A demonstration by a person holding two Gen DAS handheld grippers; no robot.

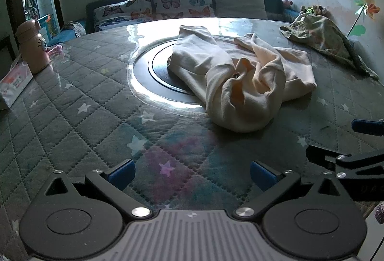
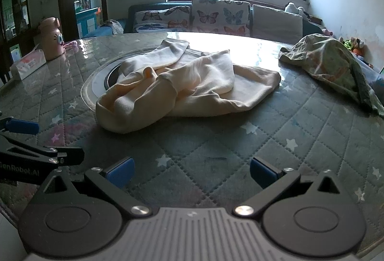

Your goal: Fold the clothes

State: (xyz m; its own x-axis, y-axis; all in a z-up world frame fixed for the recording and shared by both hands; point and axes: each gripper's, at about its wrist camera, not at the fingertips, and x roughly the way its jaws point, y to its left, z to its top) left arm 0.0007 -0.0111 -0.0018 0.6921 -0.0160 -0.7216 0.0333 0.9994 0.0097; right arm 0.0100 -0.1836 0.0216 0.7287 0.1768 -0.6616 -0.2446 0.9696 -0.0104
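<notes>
Left wrist view: both tools released and empty, left tool (image 1: pixel 192 174) beside right tool (image 2: pixel 192 172); cream garment (image 1: pixel 242 78) crumpled ahead on the surface (image 1: pixel 72 102); advance, pinch opposite hem corners, spread flat before folding.

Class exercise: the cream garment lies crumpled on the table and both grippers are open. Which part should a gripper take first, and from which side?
Probably a cuffed end of the cream garment: the far cuff lies flat and free on top. The near rounded fold is bulky, doubled cloth. The left gripper could approach low from the garment's left, jaws across the hem, while the right gripper takes the other cuffed end.
</notes>
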